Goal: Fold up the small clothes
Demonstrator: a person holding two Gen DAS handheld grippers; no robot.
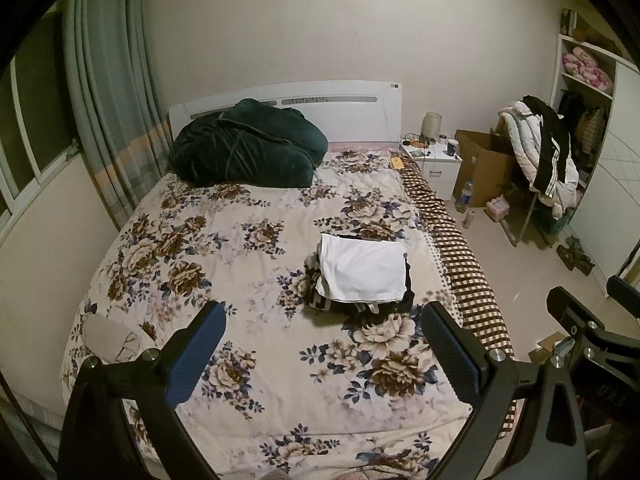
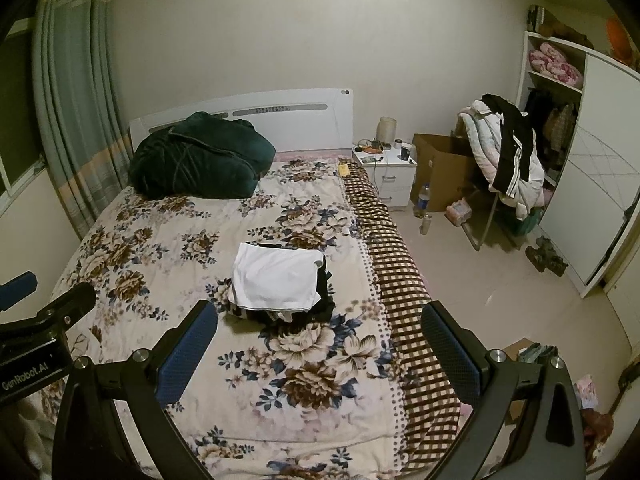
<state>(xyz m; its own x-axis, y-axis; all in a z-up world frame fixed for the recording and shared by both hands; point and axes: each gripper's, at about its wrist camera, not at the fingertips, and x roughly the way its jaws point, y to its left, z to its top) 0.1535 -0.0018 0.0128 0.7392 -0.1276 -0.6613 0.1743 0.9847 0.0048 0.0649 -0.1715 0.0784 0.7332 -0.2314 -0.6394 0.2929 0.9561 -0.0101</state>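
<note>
Lying folded on the floral quilt (image 1: 248, 248), a white garment (image 1: 362, 270) tops a small stack of dark clothes (image 1: 320, 300) near the bed's right edge. Both grippers hover above the foot of the bed, left gripper (image 1: 322, 318) and right gripper (image 2: 320, 318) with fingers spread wide, gripping nothing. A dark green bundle (image 1: 246, 146) sits by the headboard (image 1: 340, 108); a nightstand (image 2: 386, 170) stands beside.

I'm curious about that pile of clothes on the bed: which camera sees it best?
The right wrist view: the clothes pile sits nearer the middle, between the open fingers. The left wrist view shows the same pile further right.
</note>
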